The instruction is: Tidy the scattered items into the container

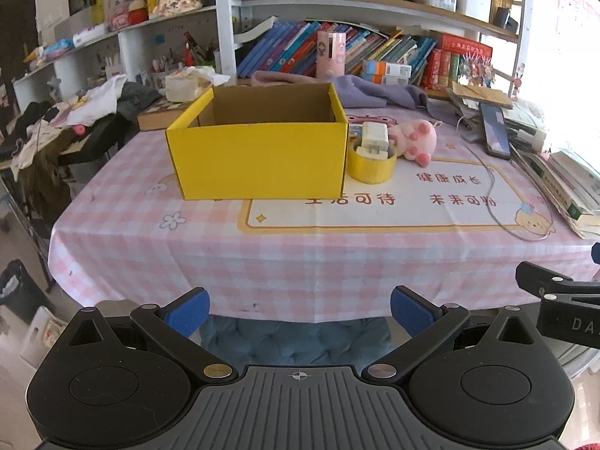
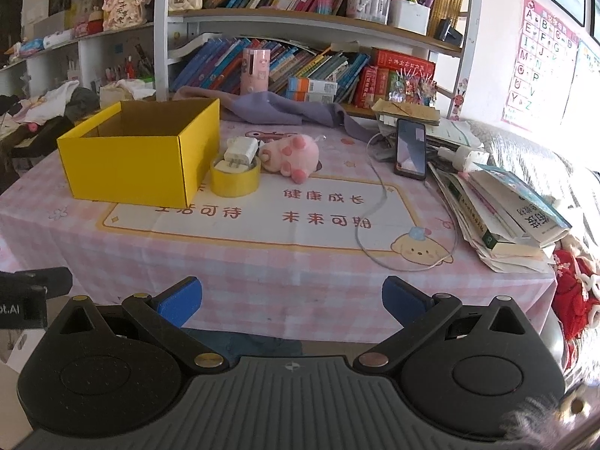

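left hand-held gripper point(image 1: 299, 313) held off the near edge of the tabletop point(image 1: 337, 262), blue fingertips point(image 1: 189, 311) spread wide apart, nothing between them. right hand-held gripper point(image 2: 291, 302) likewise short of the tabletop edge, blue fingertips point(image 2: 182, 302) wide apart and empty.

yellow cardboard box point(image 1: 258, 157) standing open on the pink checked cloth, toward the left and far half of the tabletop – inside looks empty as far as visible. just right of the box, touching or nearly touching its side: a roll of yellow tape point(image 1: 371, 167) lying flat, with a white charger plug point(image 1: 374, 138) resting on top of it, partly sunk into the core. directly right of the tape, a pink plush toy point(image 1: 414, 140) lying on its side, paw pads facing the camera, close against the plug and tape.

further right, well apart from the box – a dark phone point(image 2: 410, 148) propped up, a pale cable point(image 2: 375, 202) looping across the cloth, and a messy stack of books point(image 2: 506, 217) at the right edge. a purple cloth point(image 2: 285, 108) bunched behind the box, crowded bookshelves point(image 2: 300, 18) beyond.
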The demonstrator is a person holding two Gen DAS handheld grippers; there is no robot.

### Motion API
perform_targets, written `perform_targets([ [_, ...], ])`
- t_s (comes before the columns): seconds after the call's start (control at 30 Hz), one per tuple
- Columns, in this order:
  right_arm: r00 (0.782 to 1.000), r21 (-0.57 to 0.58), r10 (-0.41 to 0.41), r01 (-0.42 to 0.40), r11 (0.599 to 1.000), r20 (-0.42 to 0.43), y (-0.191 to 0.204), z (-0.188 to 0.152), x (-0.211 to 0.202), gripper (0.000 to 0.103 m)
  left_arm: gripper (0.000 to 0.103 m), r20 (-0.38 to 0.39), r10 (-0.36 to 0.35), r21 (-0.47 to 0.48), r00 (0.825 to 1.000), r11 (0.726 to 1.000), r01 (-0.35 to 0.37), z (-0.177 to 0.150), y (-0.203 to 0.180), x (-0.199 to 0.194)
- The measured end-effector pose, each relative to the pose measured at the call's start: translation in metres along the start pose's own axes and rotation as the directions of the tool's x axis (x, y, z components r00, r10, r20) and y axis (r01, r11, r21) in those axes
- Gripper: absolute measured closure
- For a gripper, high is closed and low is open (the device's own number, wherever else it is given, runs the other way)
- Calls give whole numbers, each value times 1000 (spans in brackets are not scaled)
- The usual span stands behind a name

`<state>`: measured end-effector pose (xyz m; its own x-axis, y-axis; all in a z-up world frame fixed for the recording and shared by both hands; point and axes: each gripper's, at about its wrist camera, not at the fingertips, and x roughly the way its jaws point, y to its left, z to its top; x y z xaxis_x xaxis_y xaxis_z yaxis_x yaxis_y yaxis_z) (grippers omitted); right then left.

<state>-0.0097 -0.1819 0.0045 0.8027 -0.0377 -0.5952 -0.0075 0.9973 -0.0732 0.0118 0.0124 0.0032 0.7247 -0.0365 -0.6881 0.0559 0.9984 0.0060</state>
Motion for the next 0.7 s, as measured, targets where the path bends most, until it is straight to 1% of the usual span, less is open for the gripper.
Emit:
perform_targets([
  [0.2,999,-19,28,-28,999,-16,5,0,4,0,0,-20,2,20,1000,1000,-2,-2,-3,2],
  [0.33,999,-32,45,-46,998,-29,7,0,8,0,0,-7,17,27,1000,999,-17,1,-5,1],
  [0.47,998,-30,51,-53,998,-47,6,1,12,0,0,-3,24,6,1000,1000,-24,3,-2,1],
  [0.63,998,-49,60,-61,997,-24,8,3,13,0,0,26,47,4,999,999,-47,8,-2,-2],
  [0.7,998,-59,63,-63,996,-13,9,5,12,0,0,42,43,12,998,999,-44,10,-3,-3],
])
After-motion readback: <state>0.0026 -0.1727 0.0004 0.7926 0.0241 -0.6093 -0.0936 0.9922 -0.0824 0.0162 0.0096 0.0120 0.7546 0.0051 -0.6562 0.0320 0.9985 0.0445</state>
